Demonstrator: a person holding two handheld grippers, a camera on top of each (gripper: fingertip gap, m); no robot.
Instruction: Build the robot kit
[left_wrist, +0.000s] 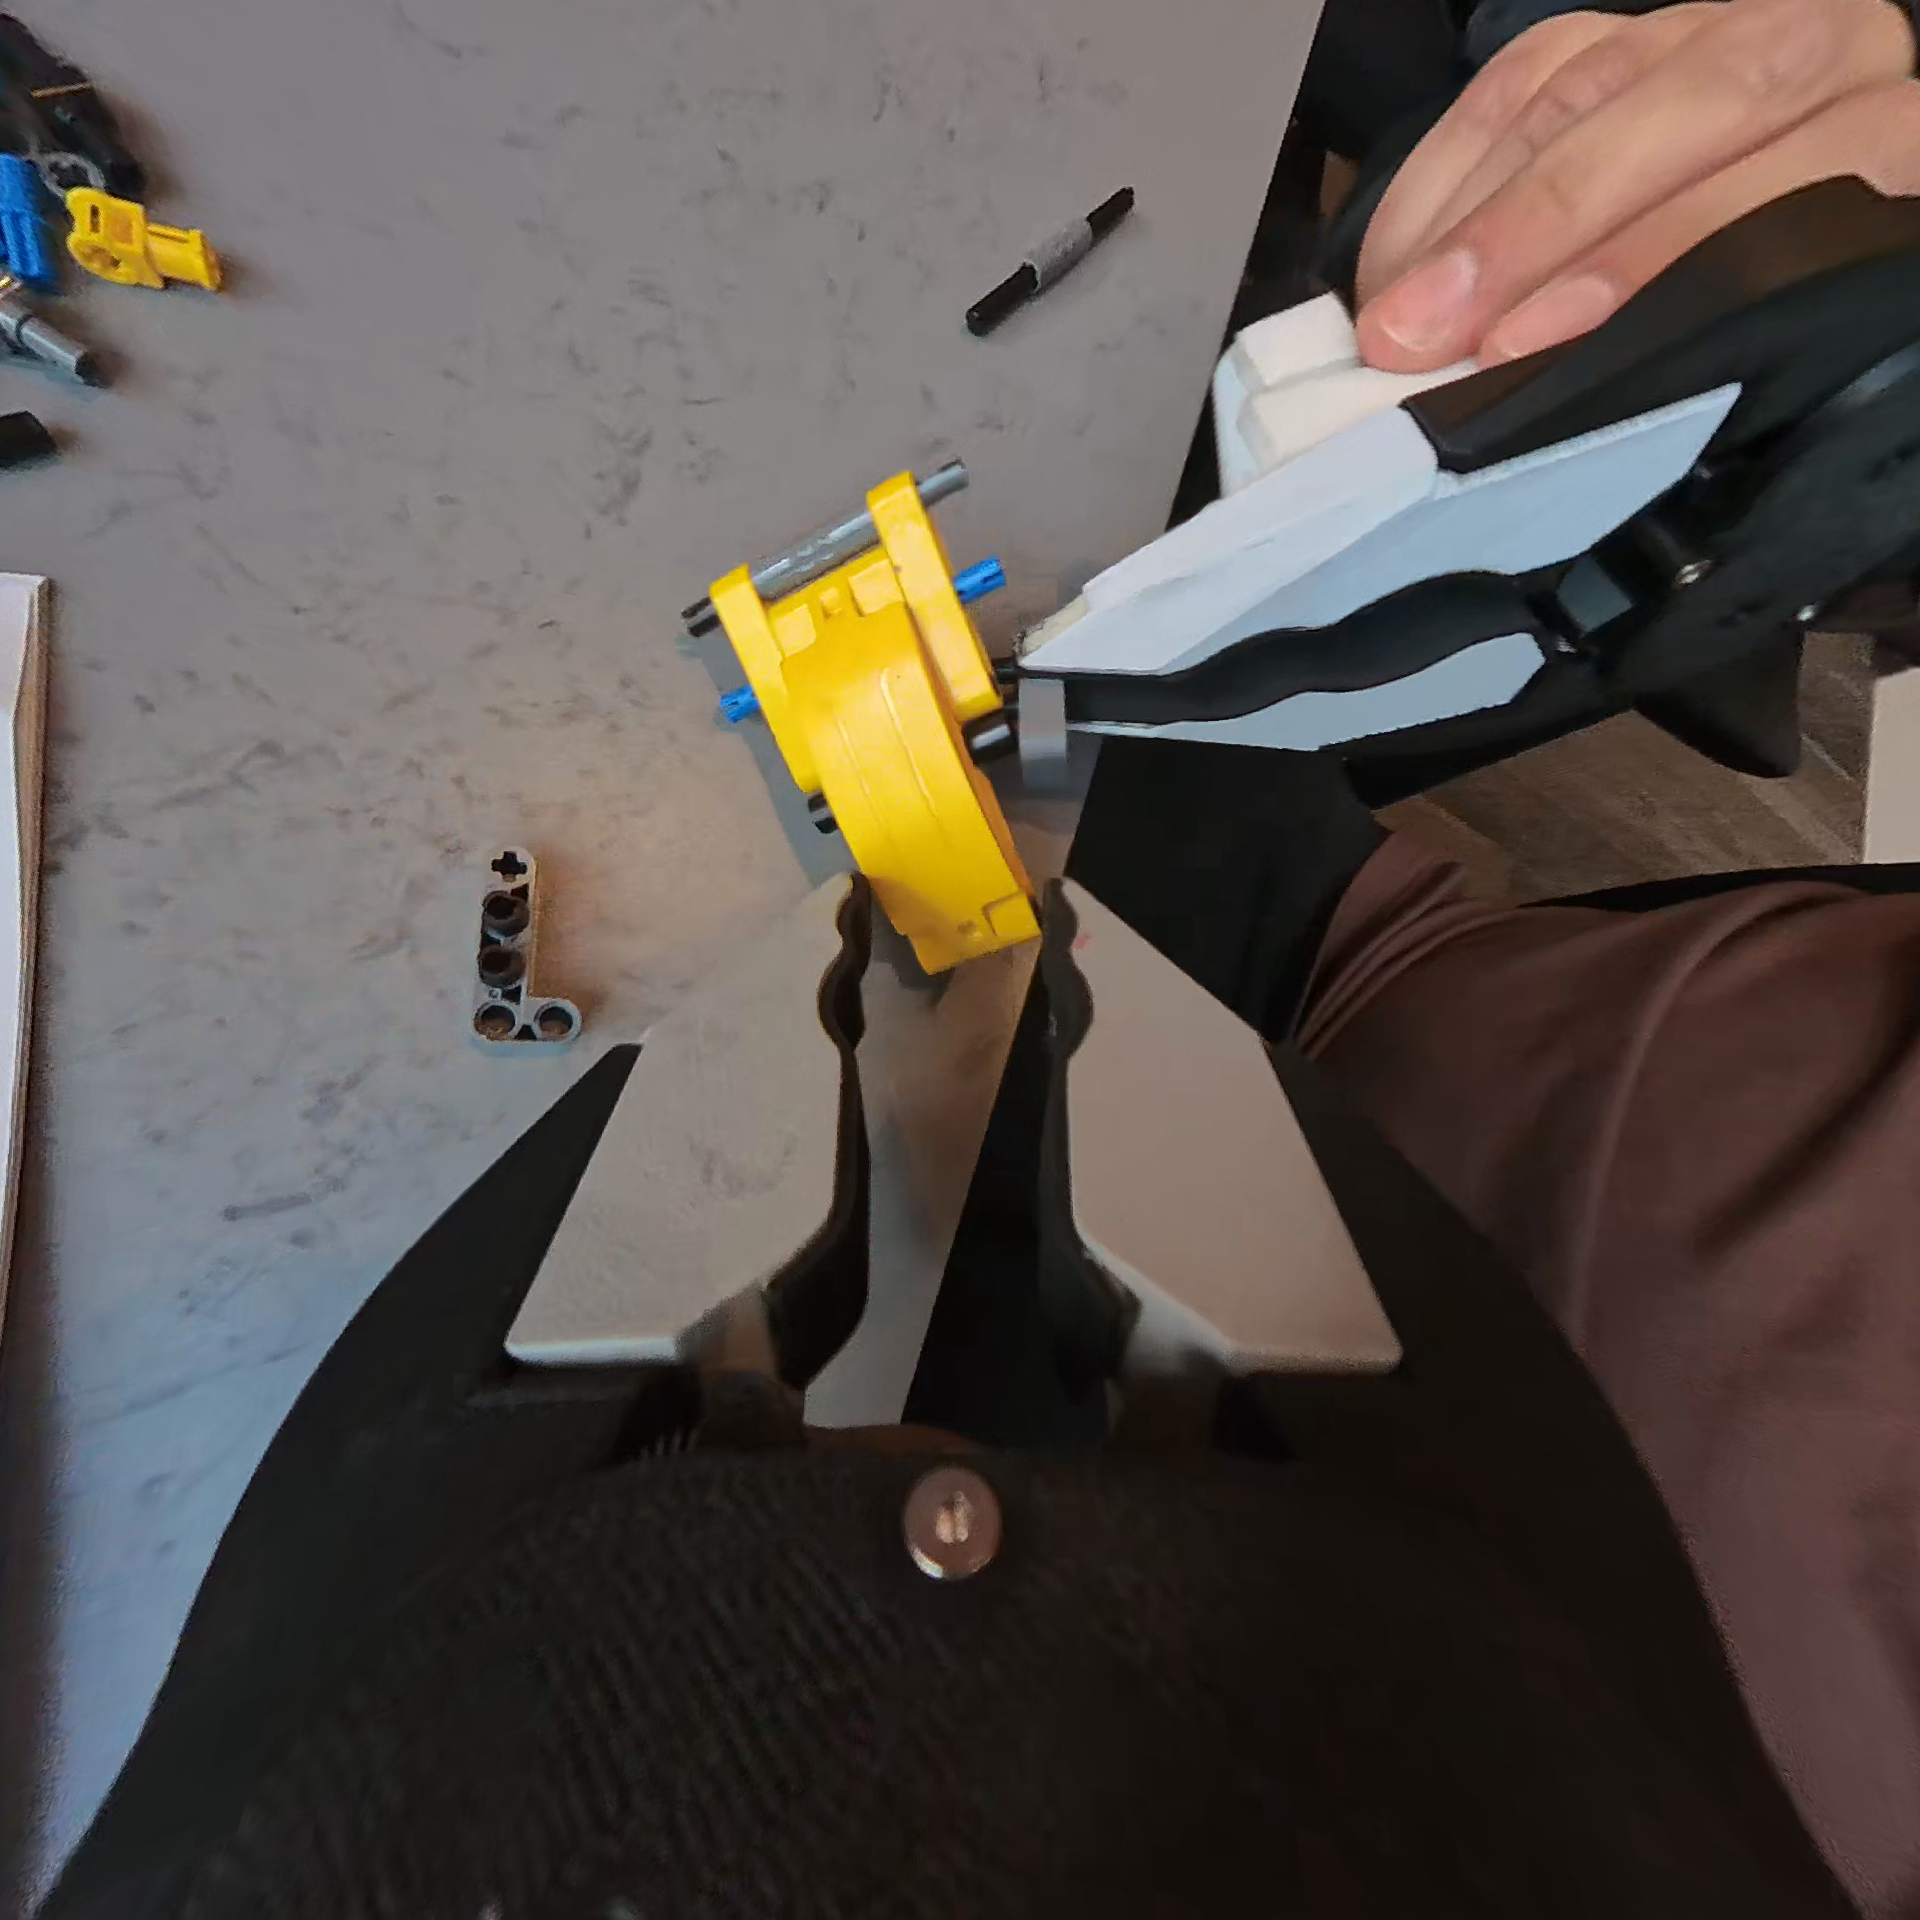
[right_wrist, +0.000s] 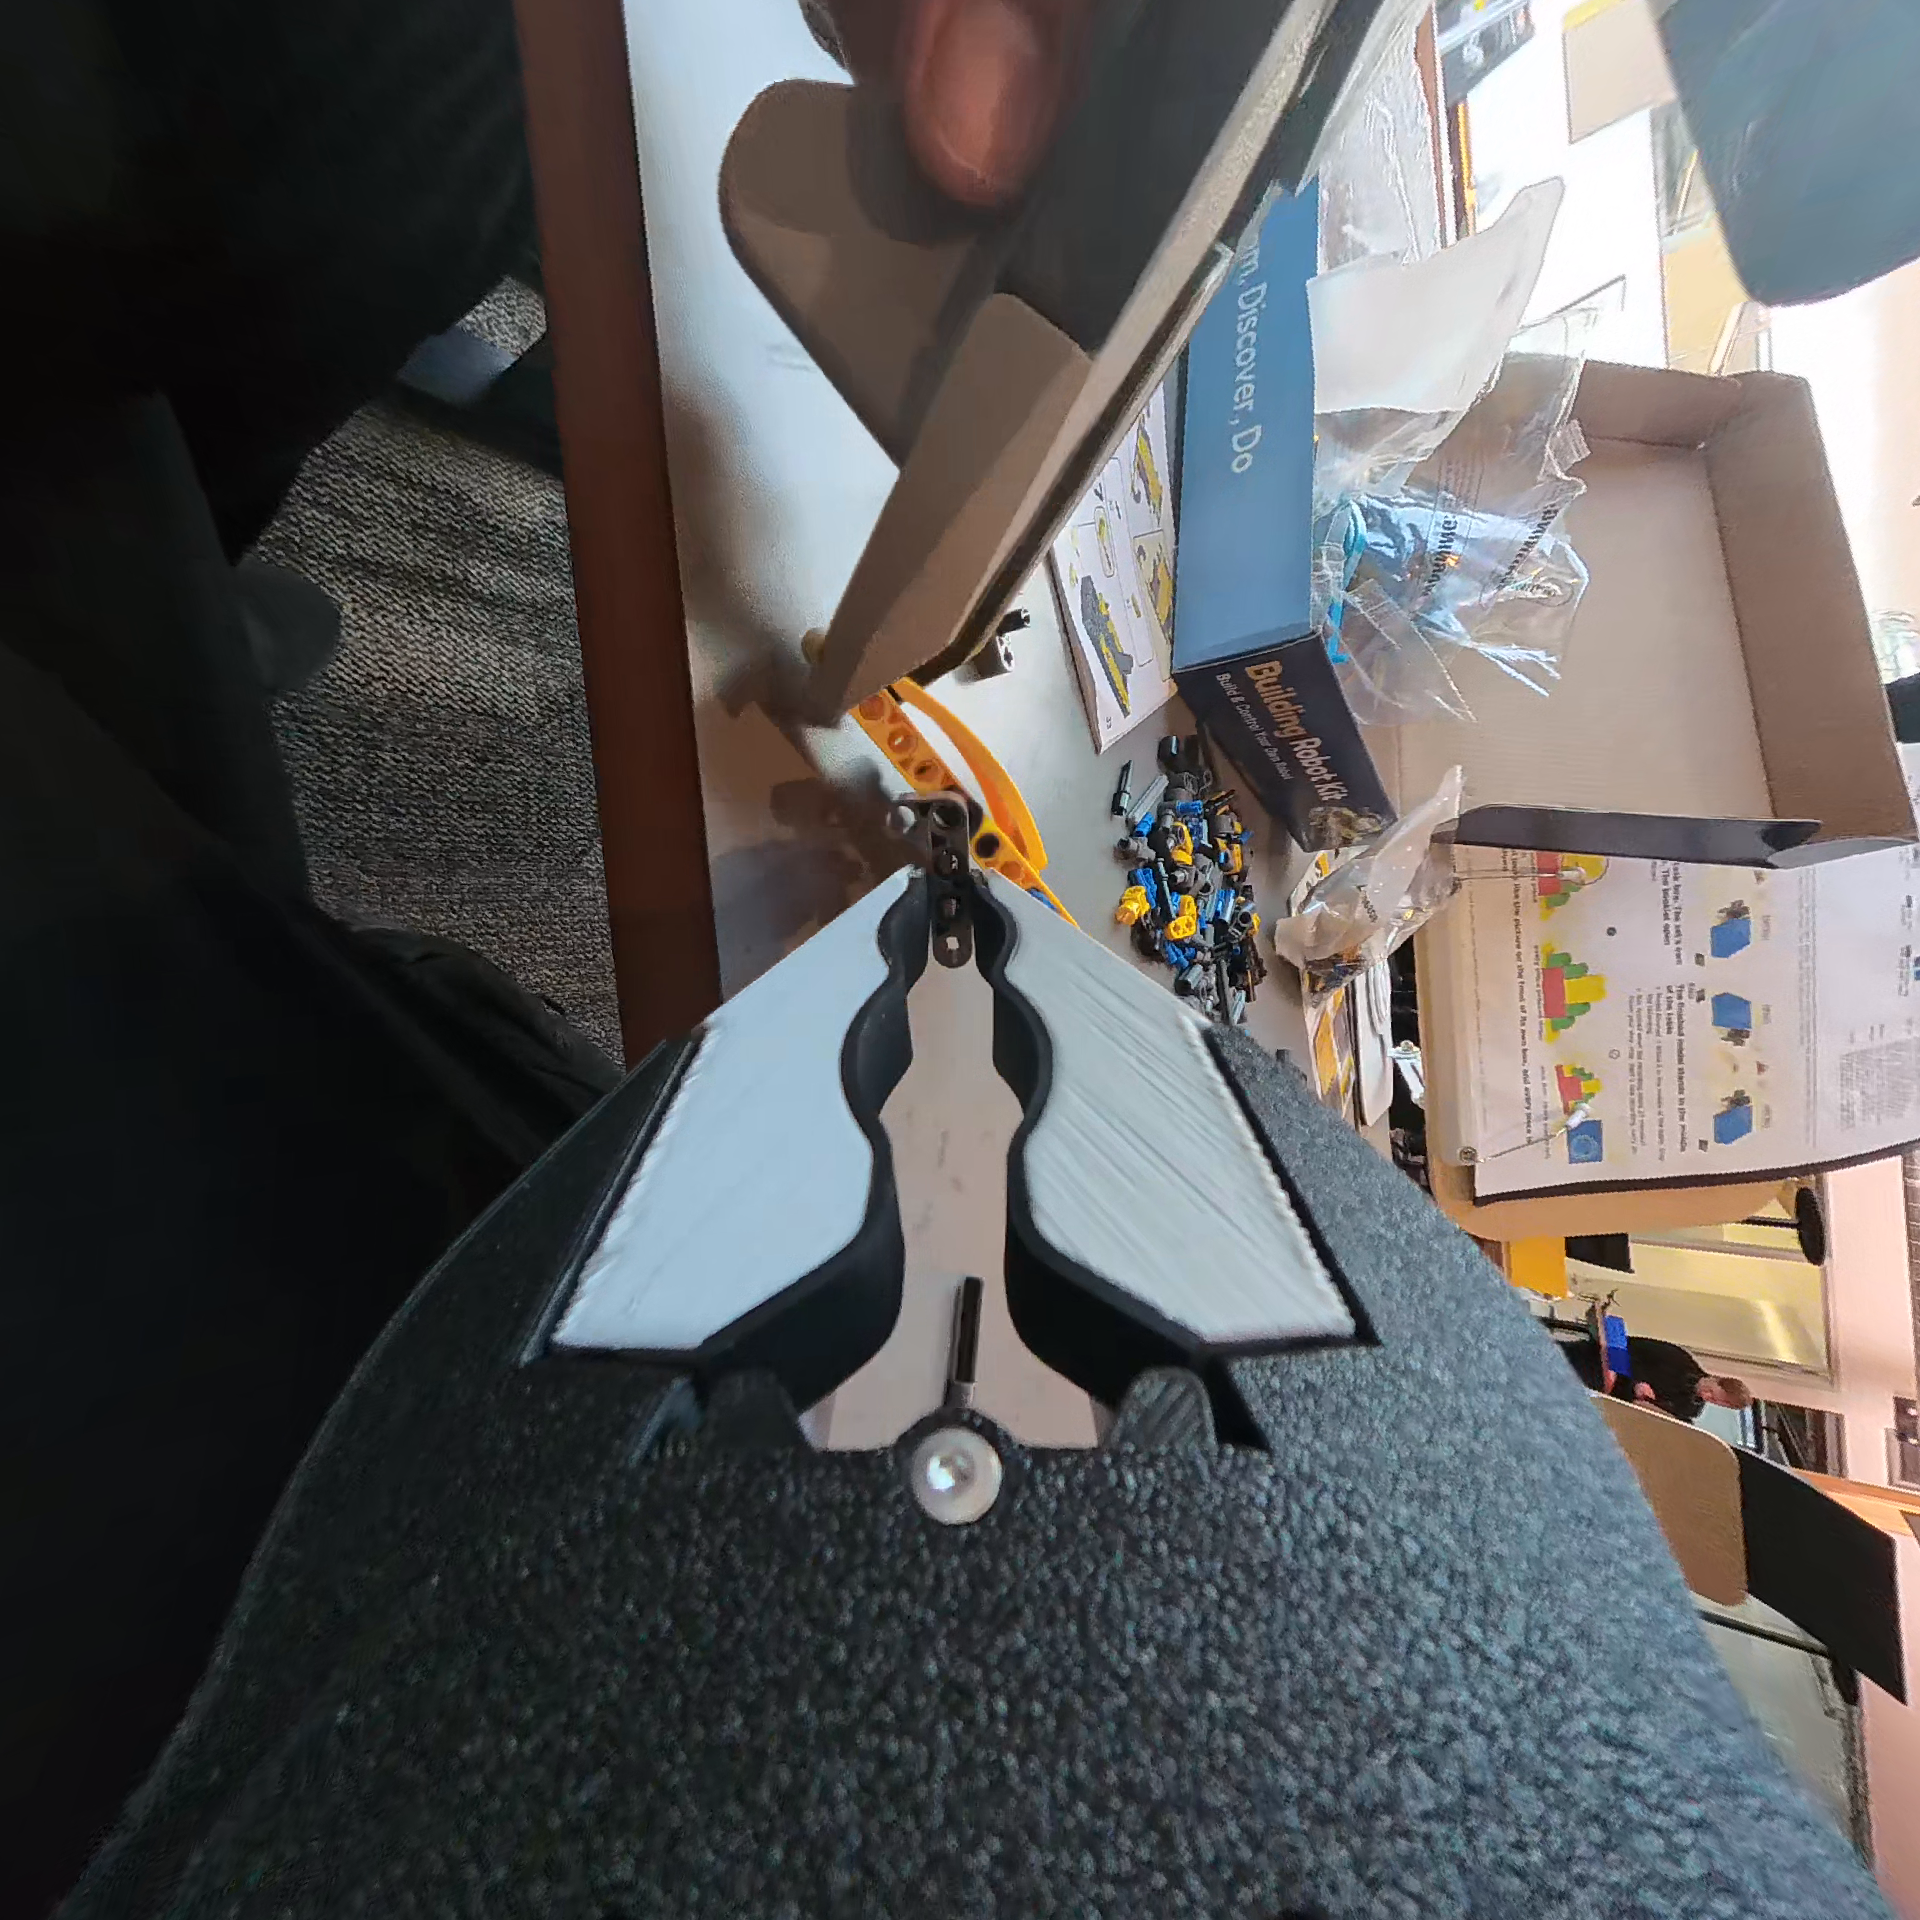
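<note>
My left gripper (left_wrist: 951, 914) is shut on the lower end of a yellow brick assembly (left_wrist: 883, 717) with blue pins and a grey axle, held just above the grey table (left_wrist: 416, 520). My right gripper (left_wrist: 1039, 691) comes in from the right, shut on a small dark grey L-shaped beam (left_wrist: 1042, 743) whose end touches the assembly's right side. In the right wrist view, the right gripper (right_wrist: 948, 894) pinches that beam (right_wrist: 943, 862) at its fingertips. The yellow assembly (right_wrist: 935, 769) sits edge-on just beyond, under the left gripper (right_wrist: 842, 665).
A loose grey L-beam (left_wrist: 516, 956) and a black axle with a grey sleeve (left_wrist: 1049, 260) lie on the table. A pile of small parts (right_wrist: 1184, 883), a booklet (right_wrist: 1122, 582), a blue box (right_wrist: 1257, 499), plastic bags (right_wrist: 1455, 520) and a cardboard tray (right_wrist: 1714, 582) lie farther off. The table edge (right_wrist: 613, 520) and a person's leg (left_wrist: 1610, 1143) are close by. The tips of both grippers are at nearly the same place.
</note>
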